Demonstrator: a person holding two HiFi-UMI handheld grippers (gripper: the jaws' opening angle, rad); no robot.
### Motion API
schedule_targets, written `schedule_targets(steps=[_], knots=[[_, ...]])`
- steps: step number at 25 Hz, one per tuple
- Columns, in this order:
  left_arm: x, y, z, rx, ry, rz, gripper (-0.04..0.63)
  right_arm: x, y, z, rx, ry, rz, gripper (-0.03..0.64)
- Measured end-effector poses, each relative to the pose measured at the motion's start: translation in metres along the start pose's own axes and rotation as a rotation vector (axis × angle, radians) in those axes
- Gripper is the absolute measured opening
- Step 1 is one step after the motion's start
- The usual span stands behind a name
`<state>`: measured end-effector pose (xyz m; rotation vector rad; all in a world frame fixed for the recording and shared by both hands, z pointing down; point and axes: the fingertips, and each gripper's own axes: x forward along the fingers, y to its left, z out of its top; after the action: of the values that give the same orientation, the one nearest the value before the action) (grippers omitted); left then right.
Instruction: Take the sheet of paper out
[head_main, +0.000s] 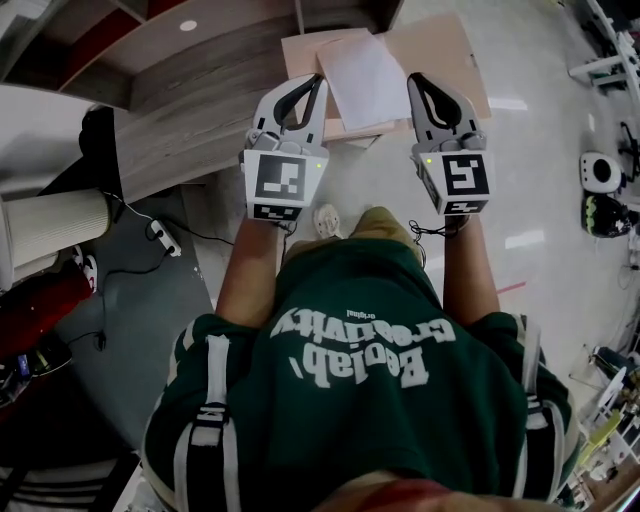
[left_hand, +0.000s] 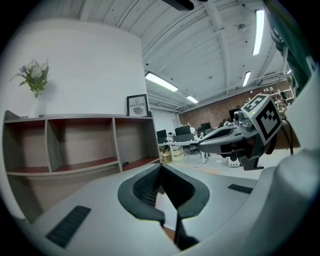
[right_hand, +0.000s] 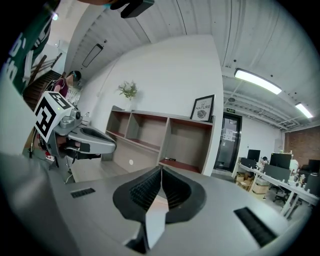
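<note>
We stand before the long wooden shelving (head_main: 200, 70), its compartments empty apart from a framed print and a vase on top, and we judge it is only the backdrop here. Ahead of our feet lies a brown board (head_main: 450, 60), perhaps an opened folder, though we cannot tell which, nor whether it rests on a low bench or on the floor. The sheet of paper (head_main: 362, 75) lies flat on top of it, slightly askew, with most of its face uncovered, probably so that an edge can be pinched. In the head view the sheet shows between our two claws, yet both point almost level and seem well above it, not touching. The left claw (head_main: 316, 80) has its jaws together at the tips with nothing between them, and the right claw (head_main: 412, 78) is likewise closed and empty. We reckon the taking has not begun, since both would need to dip and part first.
</note>
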<state>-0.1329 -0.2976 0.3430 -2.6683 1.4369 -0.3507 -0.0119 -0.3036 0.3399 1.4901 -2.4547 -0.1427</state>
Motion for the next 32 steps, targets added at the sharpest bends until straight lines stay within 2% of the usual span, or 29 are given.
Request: schedule_targets(steps=[6,10,13,16,23,25,26,27,32], knots=[[0.02,0.001,-0.001,-0.02,0.016,0.027,0.018,0.018,-0.009,-0.009,-0.034,0.017,0.062,0.034],[0.04,-0.002,0.001,-0.003,0.033,0.055,0.018,0.032,-0.033,-0.009,-0.042,0.0,0.09,0.035],[0.057,-0.002,0.005,-0.003,0.042,0.09,0.018,0.041,-0.052,-0.009,-0.036,-0.021,0.102,0.035],[0.076,-0.004,0.007,-0.018,0.05,0.131,0.018,0.049,-0.064,-0.022,-0.055,-0.003,0.158,0.035],[0.116,-0.024,0.001,-0.002,0.092,0.175,0.018,0.061,-0.077,-0.075,-0.18,0.057,0.295,0.048],[0.125,-0.027,-0.003,-0.005,0.105,0.194,0.018,0.063,-0.075,-0.098,-0.21,0.088,0.342,0.073],[0.129,-0.029,-0.005,-0.007,0.112,0.204,0.018,0.064,-0.075,-0.111,-0.229,0.107,0.364,0.124],[0.133,-0.03,-0.007,-0.01,0.118,0.212,0.018,0.064,-0.076,-0.124,-0.246,0.128,0.383,0.144],[0.142,-0.032,-0.018,-0.024,0.159,0.271,0.018,0.065,-0.066,-0.183,-0.408,0.205,0.527,0.166]])
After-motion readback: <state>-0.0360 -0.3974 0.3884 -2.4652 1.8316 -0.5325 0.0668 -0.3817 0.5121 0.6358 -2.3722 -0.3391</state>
